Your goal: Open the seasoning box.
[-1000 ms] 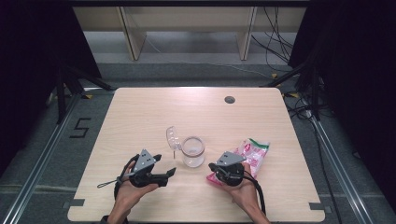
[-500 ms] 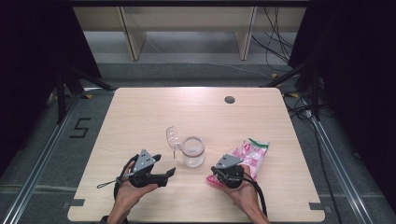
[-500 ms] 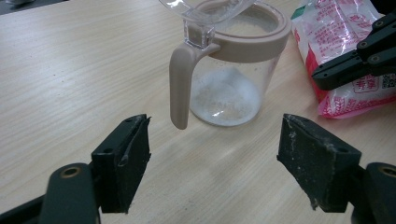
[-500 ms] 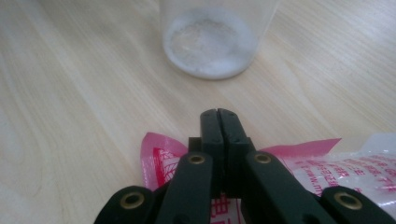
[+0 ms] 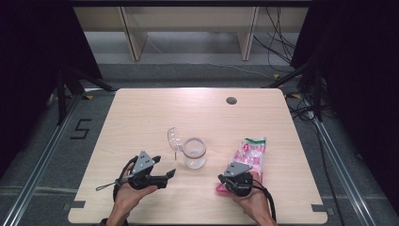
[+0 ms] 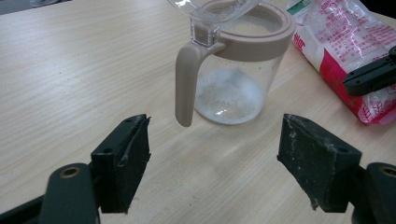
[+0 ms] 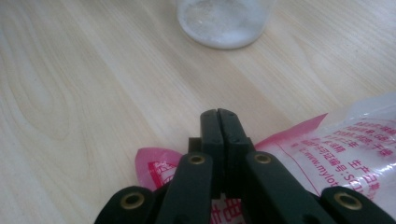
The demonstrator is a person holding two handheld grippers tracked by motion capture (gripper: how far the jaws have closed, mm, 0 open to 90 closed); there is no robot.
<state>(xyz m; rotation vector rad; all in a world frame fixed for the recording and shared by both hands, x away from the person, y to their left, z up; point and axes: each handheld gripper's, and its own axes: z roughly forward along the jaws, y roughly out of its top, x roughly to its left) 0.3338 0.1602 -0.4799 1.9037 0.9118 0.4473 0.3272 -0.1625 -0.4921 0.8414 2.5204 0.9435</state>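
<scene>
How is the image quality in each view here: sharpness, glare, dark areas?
High view: even light on the table, surroundings near black, picture soft. Left gripper view: the jar is fairly sharp, with glare on its open clear lid; the left tongs cast soft shadows. Right gripper view: the right tongs are crisp, the jar base beyond blurs, and the pink bag shines.

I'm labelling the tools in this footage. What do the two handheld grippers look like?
Both the left gripper and the right gripper are black, each with a grey three-cornered plate on top and a trailing black cable. Brass-coloured rivets join the linkages. The left gripper's flat pads look scuffed. No sleeves show.
</scene>
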